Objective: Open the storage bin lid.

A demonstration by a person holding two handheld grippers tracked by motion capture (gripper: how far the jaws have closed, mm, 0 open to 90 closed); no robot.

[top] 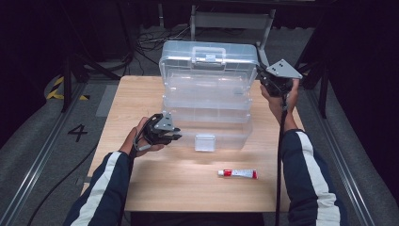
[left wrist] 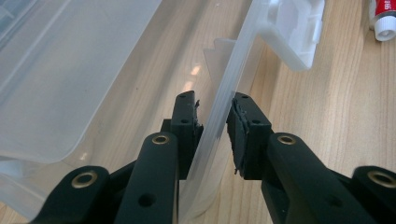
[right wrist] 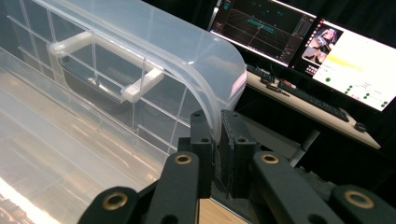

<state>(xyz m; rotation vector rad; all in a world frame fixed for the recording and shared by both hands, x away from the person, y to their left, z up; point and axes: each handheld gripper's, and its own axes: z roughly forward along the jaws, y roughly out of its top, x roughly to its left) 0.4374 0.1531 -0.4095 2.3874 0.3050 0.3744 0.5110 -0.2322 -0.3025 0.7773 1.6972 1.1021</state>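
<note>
High view shows a clear plastic storage box (top: 207, 106) standing open at the middle of the light wooden desk (top: 155, 183), its lid (top: 208, 63) raised upright at the far side with a handle on top. The left gripper (top: 175, 133) sits at the box's near left corner, held by the person's left hand (top: 141, 141). The right gripper (top: 260, 71) is up at the lid's right edge, held by the right hand (top: 282, 101). A small white tube with red ends (top: 238, 173) lies on the desk in front of the box, well apart from it.

Left gripper view shows its two black fingers (left wrist: 187, 121) set either side of the box's thin front wall (left wrist: 224, 107), the left one touching it and the right one just beside it with a small gap visible. The white latch (left wrist: 299, 32) hangs farther along that wall, and the tube's cap (left wrist: 385, 21) shows at the top right corner.

Right gripper view shows its fingers (right wrist: 201, 140) pressed nearly together, pinching the curved rim of the lid (right wrist: 205, 88). Behind stand lit computer monitors (right wrist: 345, 60) and a keyboard (right wrist: 303, 95).
</note>
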